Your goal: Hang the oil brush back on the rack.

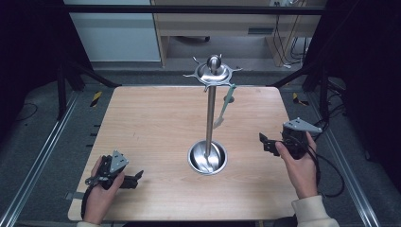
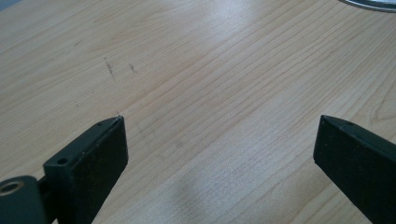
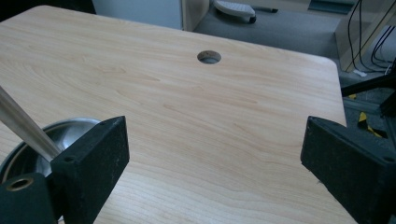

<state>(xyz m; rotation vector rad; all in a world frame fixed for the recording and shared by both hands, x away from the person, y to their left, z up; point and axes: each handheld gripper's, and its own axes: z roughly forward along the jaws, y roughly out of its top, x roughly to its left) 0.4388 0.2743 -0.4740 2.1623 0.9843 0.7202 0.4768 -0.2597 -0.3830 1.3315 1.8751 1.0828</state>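
Steel utensil stand (image 1: 210,113) rises from its round base (image 1: 207,157) mid-table (image 1: 151,123), toward the near edge. Left gripper (image 1: 134,178) at the near-left corner and right gripper (image 1: 267,144) by the right edge both hold their 2 jaws apart, empty.

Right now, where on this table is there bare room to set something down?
The wooden table is bare on the whole left half, between the left gripper and the far edge. The strip between the metal stand and the right gripper is free too. It is crowded only at the stand's base and under its hanging utensil.
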